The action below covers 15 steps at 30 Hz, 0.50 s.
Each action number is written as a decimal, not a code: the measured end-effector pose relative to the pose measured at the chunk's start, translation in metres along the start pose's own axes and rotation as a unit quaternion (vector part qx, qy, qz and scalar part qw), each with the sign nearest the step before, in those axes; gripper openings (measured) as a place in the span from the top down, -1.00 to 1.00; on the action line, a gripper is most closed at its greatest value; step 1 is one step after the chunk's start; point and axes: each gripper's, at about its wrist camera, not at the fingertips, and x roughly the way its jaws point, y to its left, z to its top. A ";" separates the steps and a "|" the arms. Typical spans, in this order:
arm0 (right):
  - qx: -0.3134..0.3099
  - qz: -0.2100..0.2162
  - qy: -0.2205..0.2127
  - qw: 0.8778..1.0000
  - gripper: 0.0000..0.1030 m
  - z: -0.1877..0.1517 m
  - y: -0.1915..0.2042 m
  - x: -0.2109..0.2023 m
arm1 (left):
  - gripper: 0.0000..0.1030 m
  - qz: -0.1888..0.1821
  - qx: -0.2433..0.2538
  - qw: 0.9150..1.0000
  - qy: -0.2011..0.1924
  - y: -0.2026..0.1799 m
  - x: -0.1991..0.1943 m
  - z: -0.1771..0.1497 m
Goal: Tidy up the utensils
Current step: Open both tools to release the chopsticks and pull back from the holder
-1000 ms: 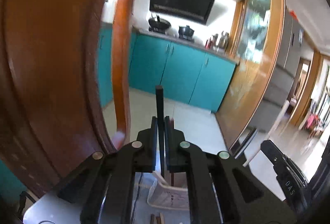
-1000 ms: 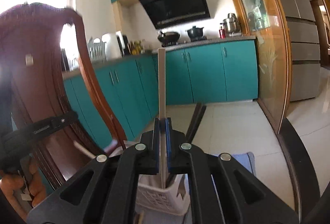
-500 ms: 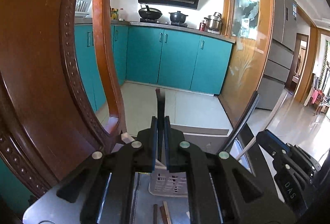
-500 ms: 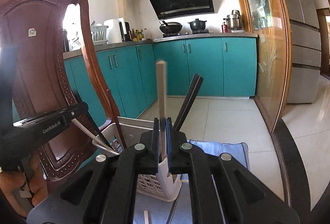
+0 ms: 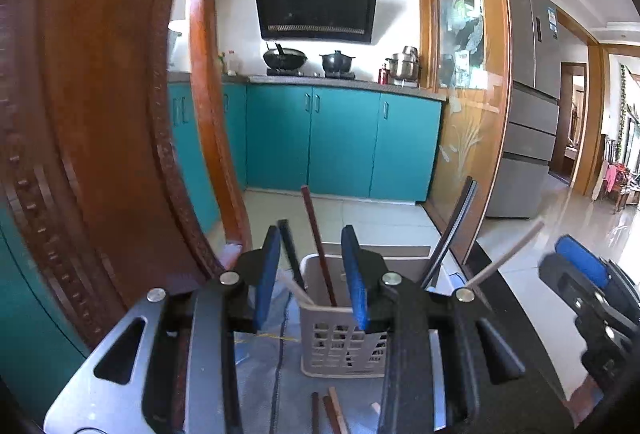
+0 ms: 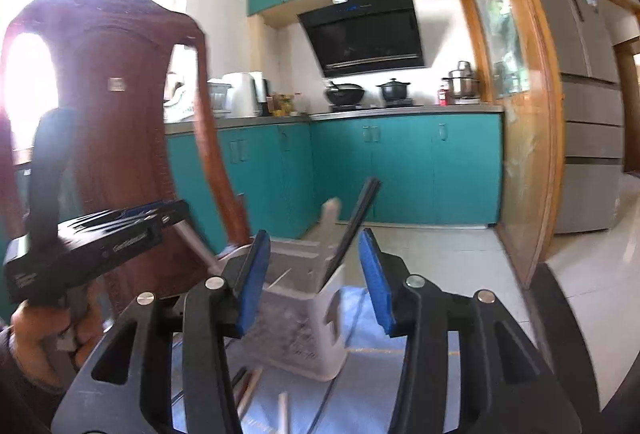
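A white slotted utensil basket point(image 5: 344, 338) stands on the table ahead of both grippers; it also shows in the right wrist view point(image 6: 308, 318). Several chopsticks stand in it: a dark brown one point(image 5: 318, 246), a black one point(image 5: 452, 230), a pale one point(image 5: 504, 258). In the right wrist view a pale chopstick point(image 6: 328, 222) and a black one point(image 6: 356, 222) lean in the basket. My left gripper point(image 5: 310, 274) is open and empty just before the basket. My right gripper point(image 6: 314, 282) is open and empty above it. Loose chopsticks point(image 5: 330, 410) lie on the table nearby, also in the right wrist view point(image 6: 256, 386).
A carved wooden chair back point(image 5: 100, 138) rises close on the left, also in the right wrist view point(image 6: 108, 114). A bluish cloth point(image 6: 368, 362) covers the table. Teal cabinets point(image 5: 340, 142) and a fridge point(image 6: 588, 114) stand beyond.
Both grippers have opened and let go of their chopsticks, which now stand in the basket. Both grippers have drawn back a little from it.
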 end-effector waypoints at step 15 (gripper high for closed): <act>-0.091 0.019 0.361 0.928 0.11 -0.133 0.051 0.078 | 0.37 0.043 -0.038 0.990 0.128 0.047 0.003 -0.063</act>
